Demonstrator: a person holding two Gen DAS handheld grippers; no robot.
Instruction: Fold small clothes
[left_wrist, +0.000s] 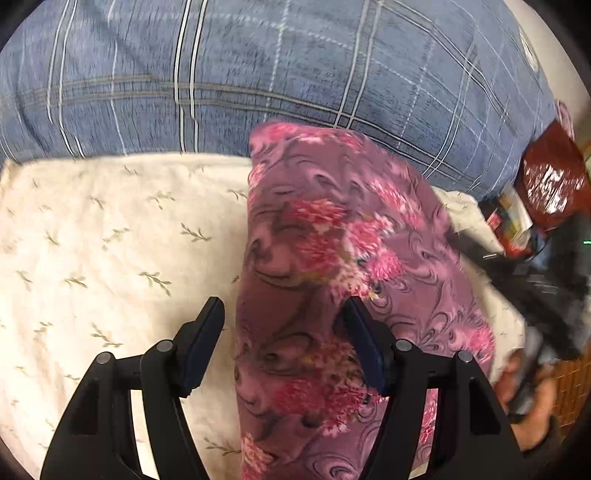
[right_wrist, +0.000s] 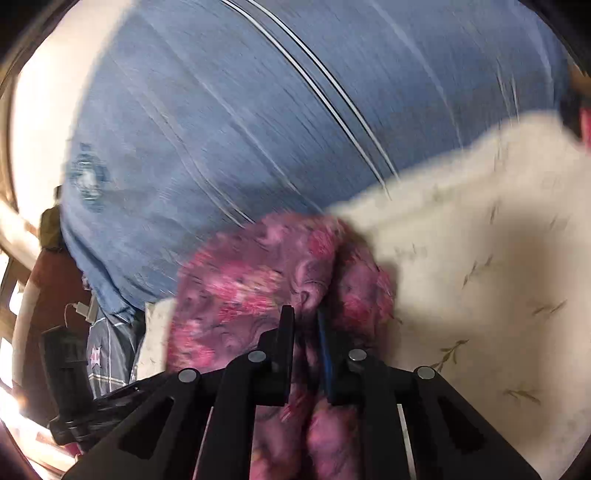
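Nearest the left wrist lens stood the left gripper (left_wrist: 284, 314), its two black fingers spread well apart over the purple floral garment (left_wrist: 332, 258). The cloth's left edge ran between them; the right finger (left_wrist: 364, 343) lay over the print, the left finger (left_wrist: 207, 339) over the cream sprigged sheet (left_wrist: 92, 240), and neither pad pinched anything. The tongs here were released.

In the right wrist view the right gripper (right_wrist: 306, 321) was nearly closed, with a bunched ridge of the same purple floral garment (right_wrist: 258, 266) rising in the narrow gap between its fingers. It was clenched on that fold, though motion blur hid the exact contact.

The left view alone showed the garment's whole shape: a long strip lying on the cream sheet, its long axis running from the bottom of the frame away toward the blue plaid quilt (left_wrist: 258, 74), its far end reaching the quilt's edge. The same view also showed, right of the garment, a red shiny packet (left_wrist: 550, 181) among blurred clutter, and a hand (left_wrist: 532, 398) at the lower right, smeared by motion.

The right view alone showed the garment gathered and lumpy, the quilt (right_wrist: 258, 129) beyond it, the cream sheet (right_wrist: 480, 240) to its right, and dim furniture left of the quilt, too blurred to name.
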